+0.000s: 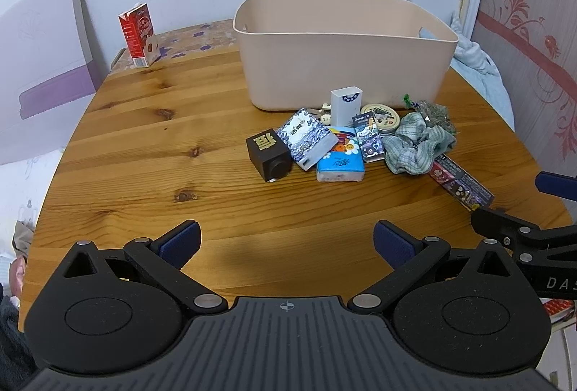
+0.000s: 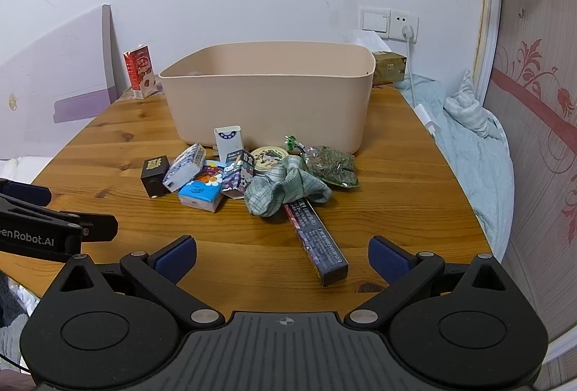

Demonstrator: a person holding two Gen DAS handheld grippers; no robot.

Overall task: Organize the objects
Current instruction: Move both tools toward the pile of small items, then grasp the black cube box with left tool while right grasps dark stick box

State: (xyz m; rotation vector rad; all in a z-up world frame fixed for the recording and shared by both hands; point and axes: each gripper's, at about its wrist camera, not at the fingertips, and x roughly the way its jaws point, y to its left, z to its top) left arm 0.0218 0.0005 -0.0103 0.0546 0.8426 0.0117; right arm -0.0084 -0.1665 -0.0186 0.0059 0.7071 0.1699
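The left tongs (image 1: 286,239) and right tongs (image 2: 282,255) both gape wide with nothing between their pads, low over the near edge of the wooden bench (image 1: 144,153). Just ahead of the right tongs lies a long dark carton (image 2: 317,243), its far end under a checked cloth (image 2: 281,190). Beyond, tissue packs (image 1: 339,156), a black cube (image 1: 268,154) and a round tin (image 1: 382,115) crowd against the front wall of the beige bin (image 1: 342,66). A red milk carton (image 1: 139,34) stands well apart at the far left.

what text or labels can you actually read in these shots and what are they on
"DAS", cut off by the frame edge: on the right gripper body, seen from the left wrist.
"enRobot.AI", start cut off: on the left gripper body, seen from the right wrist.
Print on the red carton, tissue packs and long dark box: too small or blurred to read.
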